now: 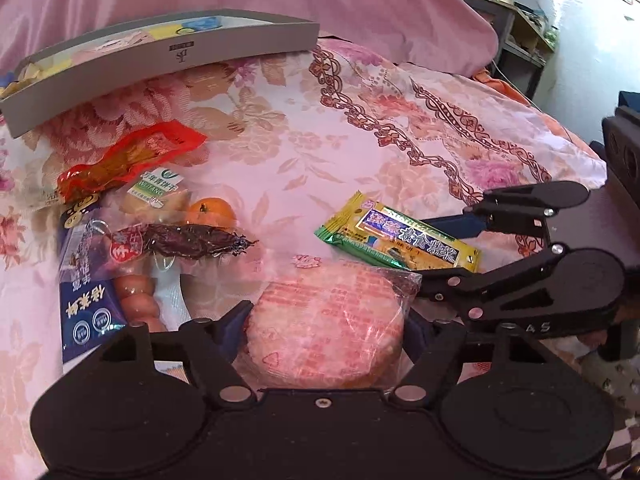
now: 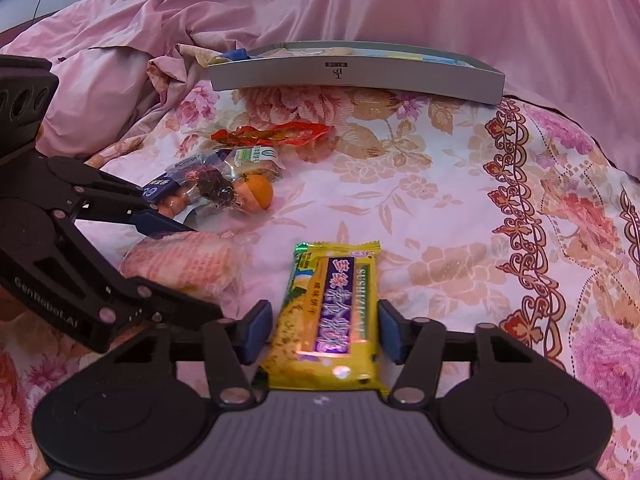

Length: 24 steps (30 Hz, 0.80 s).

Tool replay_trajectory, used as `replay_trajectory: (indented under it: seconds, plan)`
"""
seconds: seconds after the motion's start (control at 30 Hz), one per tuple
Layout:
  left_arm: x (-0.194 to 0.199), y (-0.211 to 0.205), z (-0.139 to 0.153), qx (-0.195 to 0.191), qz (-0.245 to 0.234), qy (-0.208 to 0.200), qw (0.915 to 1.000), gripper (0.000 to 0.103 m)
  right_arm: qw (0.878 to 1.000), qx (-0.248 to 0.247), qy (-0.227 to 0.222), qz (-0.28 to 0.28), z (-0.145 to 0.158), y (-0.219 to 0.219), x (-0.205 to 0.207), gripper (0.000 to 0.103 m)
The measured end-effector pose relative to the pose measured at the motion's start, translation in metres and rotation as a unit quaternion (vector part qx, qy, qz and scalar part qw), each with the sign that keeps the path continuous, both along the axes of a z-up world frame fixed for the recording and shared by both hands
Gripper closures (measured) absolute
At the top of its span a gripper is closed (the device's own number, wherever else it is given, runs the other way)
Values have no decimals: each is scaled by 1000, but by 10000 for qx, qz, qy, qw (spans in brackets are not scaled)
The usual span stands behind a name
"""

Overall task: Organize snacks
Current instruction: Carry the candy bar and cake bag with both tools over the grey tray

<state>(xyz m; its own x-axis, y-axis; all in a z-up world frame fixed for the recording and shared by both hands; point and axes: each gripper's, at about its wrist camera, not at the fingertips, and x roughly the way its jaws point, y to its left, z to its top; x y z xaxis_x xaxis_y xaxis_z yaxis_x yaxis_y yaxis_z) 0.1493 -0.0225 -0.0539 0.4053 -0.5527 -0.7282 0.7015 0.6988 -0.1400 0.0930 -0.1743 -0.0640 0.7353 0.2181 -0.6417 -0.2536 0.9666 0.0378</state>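
Observation:
My left gripper [image 1: 326, 328] is open, with a round pink-wrapped cake [image 1: 326, 332] lying on the bed between its fingers; the cake also shows in the right wrist view [image 2: 184, 266]. My right gripper [image 2: 324, 332] is open around a yellow biscuit packet [image 2: 332, 312] with a purple label, its pads [image 2: 256, 332] just apart from the wrapper; the packet also shows in the left wrist view [image 1: 400, 238]. A grey box [image 1: 160, 64] holding several snacks lies at the far side, also in the right wrist view [image 2: 356, 76].
A heap of snacks lies to the left: a red packet [image 1: 128, 160], a green-label biscuit [image 1: 158, 194], an orange [image 1: 212, 212], a dark packet [image 1: 184, 240] and a blue sausage bag [image 1: 92, 292]. The floral bedspread [image 2: 460, 200] and a pink quilt [image 2: 360, 4] surround them.

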Motion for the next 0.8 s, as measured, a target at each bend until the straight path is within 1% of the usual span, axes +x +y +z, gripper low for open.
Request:
replay_trajectory:
  seconds: [0.1, 0.2, 0.27, 0.37, 0.47, 0.57, 0.67, 0.8]
  plan:
    - [-8, -5, 2, 125, 144, -72, 9998, 27, 10000, -82, -13, -48, 1, 3, -3, 50]
    - [-18, -10, 3, 396, 315, -323, 9982, 27, 9995, -307, -69, -65, 2, 10, -5, 51]
    - [-22, -11, 4, 462, 420, -440, 9971, 27, 9986, -501, -145, -40, 3, 15, -8, 51]
    - [-23, -8, 7, 404, 664, -517, 9956, 27, 9954, -900, -308, 71, 4, 23, -14, 51]
    - [-22, -3, 11, 309, 969, -618, 9929, 27, 9891, -1369, -511, 203, 4, 31, -18, 51]
    - [-21, 0, 14, 218, 1141, -668, 9910, 27, 9818, -1749, -688, 284, 3, 37, -21, 51]
    - [-22, 1, 16, 141, 1228, -683, 9900, 27, 9717, -2152, -884, 405, 0, 44, -25, 51]
    - [-27, -2, 17, 109, 1239, -694, 9898, 27, 9662, -2320, -1033, 433, 0, 47, -28, 51]
